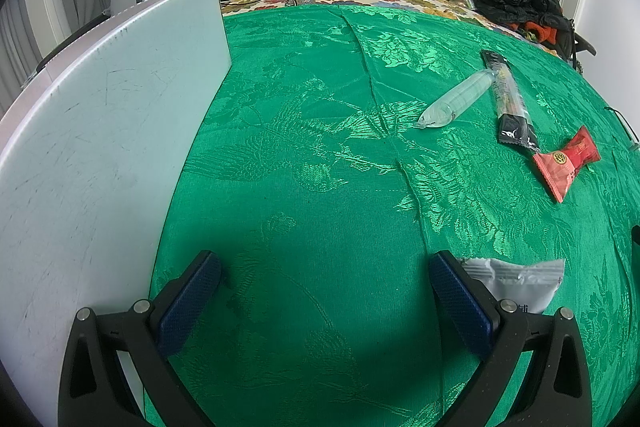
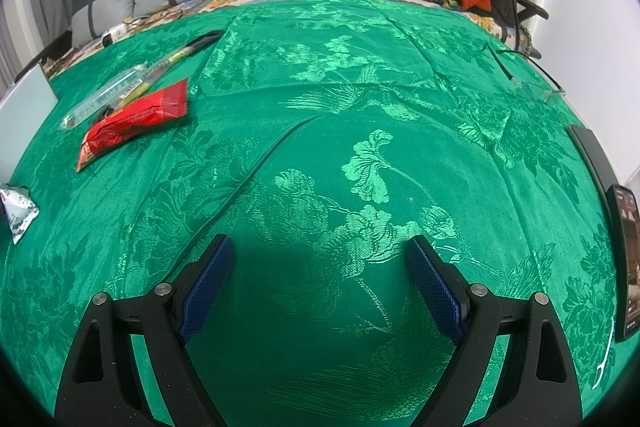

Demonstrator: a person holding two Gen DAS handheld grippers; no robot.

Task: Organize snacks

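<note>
Red snack pack [image 1: 566, 163]; crimped ends

The light is even and quite bright. The green cloth [image 1: 320, 147] shines in patches, and below my jaws lies a dark soft shadow. Both views are sharp, but they bend strongly outward, with black corners at the edges.

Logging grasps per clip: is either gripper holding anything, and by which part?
Nothing is held. The left gripper and right gripper are both open over bare green cloth.
</note>
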